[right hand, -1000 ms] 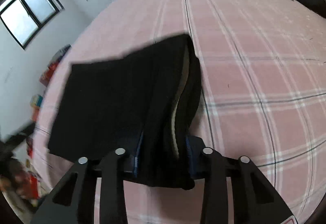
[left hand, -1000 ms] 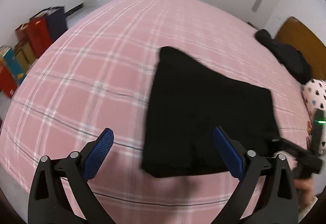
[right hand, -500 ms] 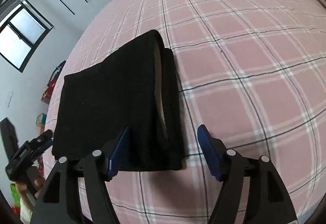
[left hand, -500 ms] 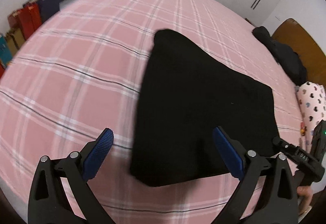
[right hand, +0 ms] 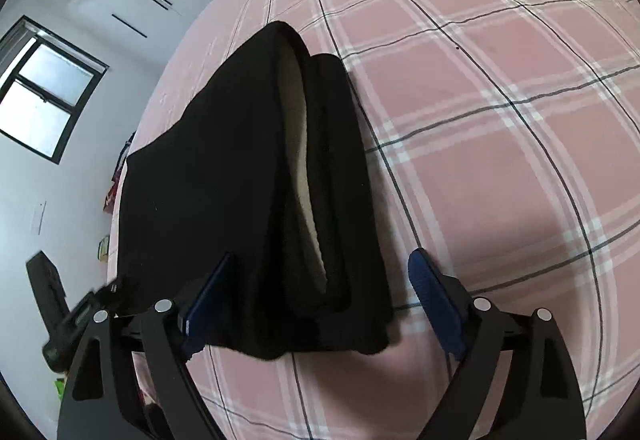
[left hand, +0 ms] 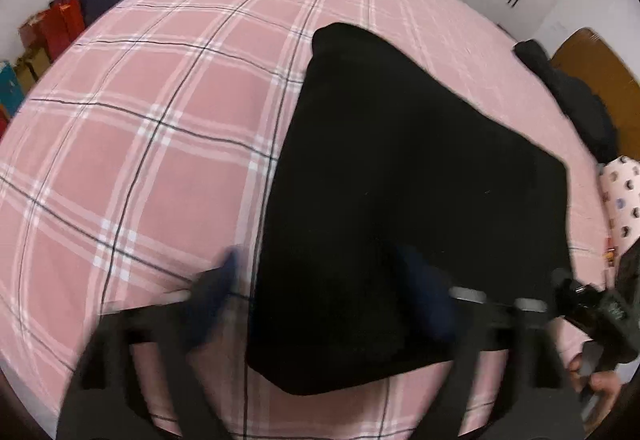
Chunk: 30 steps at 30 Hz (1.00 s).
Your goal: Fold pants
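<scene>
The black pants (left hand: 400, 208) lie folded in a thick rectangle on the pink plaid bed (left hand: 160, 144). In the right wrist view the pants (right hand: 224, 176) show a pale lining strip at the folded edge. My left gripper (left hand: 332, 300) is blurred by motion, its blue fingers straddle the near left corner of the pants, partly closed with a gap still between them. My right gripper (right hand: 320, 304) is open, its blue pads either side of the near folded end, holding nothing. The right gripper also shows at the left wrist view's right edge (left hand: 592, 312).
A dark garment (left hand: 568, 96) lies by the wooden headboard (left hand: 600, 64). A spotted pillow (left hand: 620, 196) sits at the right edge. Coloured bags (left hand: 52, 28) stand on the floor left of the bed. The left gripper shows in the right wrist view (right hand: 60, 312).
My right gripper has opened and let go of the pants' folded end. My left gripper has moved down to the pants' near left corner and its fingers have drawn closer together.
</scene>
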Motion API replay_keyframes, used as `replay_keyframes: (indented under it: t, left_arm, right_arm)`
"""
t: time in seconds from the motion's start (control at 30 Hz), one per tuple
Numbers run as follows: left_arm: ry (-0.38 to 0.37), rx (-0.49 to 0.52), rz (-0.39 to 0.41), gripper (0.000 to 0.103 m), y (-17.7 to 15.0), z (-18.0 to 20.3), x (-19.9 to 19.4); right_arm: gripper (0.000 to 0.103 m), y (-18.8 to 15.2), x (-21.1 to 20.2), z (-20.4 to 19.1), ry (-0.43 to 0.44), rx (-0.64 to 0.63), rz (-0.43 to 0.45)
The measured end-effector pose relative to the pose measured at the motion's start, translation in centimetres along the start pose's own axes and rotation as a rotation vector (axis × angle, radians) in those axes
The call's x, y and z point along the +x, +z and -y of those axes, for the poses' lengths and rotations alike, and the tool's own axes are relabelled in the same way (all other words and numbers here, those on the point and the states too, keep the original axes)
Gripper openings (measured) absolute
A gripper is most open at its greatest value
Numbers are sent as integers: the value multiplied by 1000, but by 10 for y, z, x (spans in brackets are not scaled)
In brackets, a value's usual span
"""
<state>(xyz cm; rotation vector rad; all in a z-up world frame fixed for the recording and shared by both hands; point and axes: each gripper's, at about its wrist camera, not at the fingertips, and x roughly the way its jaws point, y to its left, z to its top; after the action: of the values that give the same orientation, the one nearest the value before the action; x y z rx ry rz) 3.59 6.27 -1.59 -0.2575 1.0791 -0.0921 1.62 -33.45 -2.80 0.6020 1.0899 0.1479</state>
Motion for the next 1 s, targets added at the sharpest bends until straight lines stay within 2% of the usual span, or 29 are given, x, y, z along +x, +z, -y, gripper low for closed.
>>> replay_keyframes:
  t: [0.07,0.1,0.13,0.17,0.2,0.23,0.27,0.33,0.4,0.47,0.5,0.53,0.57,0.6,0.63,0.67,0.7,0.73,0.77,0.8,0.87,0.93,1.0]
  left_arm:
    - [-59,-34,-25,98,-5,-1,9]
    - [-58,-39,-14,98,-5,-2,9]
    - [-63,-41,-11,98,-3,-1,8]
    - [-81,-35,-14,81,-1,1,8]
    - [-127,-26,-25,60,1,3,5]
    - [-123,-33,-26,49,3,2,0]
    - [-118,-38,-28,33,6,1,-6]
    - [-177,-55,-40,27,12,-4,-27]
    - [-227,-41,-56,26,13,-5,-54]
    - [-236,-16,-76,27,3,-5,-76]
    - [-230,-7,-93,31,-3,-4,-79]
    - [-208,12,-124,35,-14,-3,-76]
    - [-184,21,-139,38,-21,-4,-71]
    - [-138,31,-165,41,-31,-2,-60]
    - [-96,36,-176,43,-39,-1,-50]
    - [-77,38,-158,55,-44,1,-47]
    - [-65,39,-149,70,-50,1,-47]
    - [-52,42,-144,76,-52,4,-47]
    - [-57,41,-136,89,-54,7,-47]
    - [-69,39,-125,93,-54,11,-47]
    - [-60,58,-122,94,-57,21,-40]
    - [-31,80,-128,94,-59,26,-31]
    - [-35,74,-127,96,-59,30,-23]
  right_arm:
    - [87,0,2,-2,25,-1,-11]
    - [84,0,4,-3,51,8,-18]
    - [68,0,6,-6,61,6,-16]
    - [60,-1,8,-10,50,-15,-14]
    - [45,-1,7,-14,58,-27,-14]
    - [39,0,2,-18,68,-16,-12]
    - [38,2,-5,-23,85,-6,-15]
    - [35,3,-29,-33,165,5,-19]
    - [35,-3,-55,-47,190,-43,-27]
    - [37,-16,-69,-47,175,-83,-45]
    - [42,-25,-65,-38,154,-83,-69]
    - [47,-33,-53,-23,109,-71,-103]
    - [48,-38,-39,-11,50,-46,-135]
    - [56,-44,-28,1,5,-9,-167]
    - [59,-49,-23,12,31,41,-166]
    - [60,-54,-28,21,89,103,-119]
    - [60,-56,-31,24,103,130,-100]
    - [61,-57,-32,25,102,144,-90]
    - [61,-60,-35,24,93,139,-74]
    - [61,-61,-36,22,83,128,-63]
    - [62,-65,-35,14,44,93,-58]
    - [66,-70,-36,9,35,96,-65]
    - [66,-71,-32,7,23,89,-78]
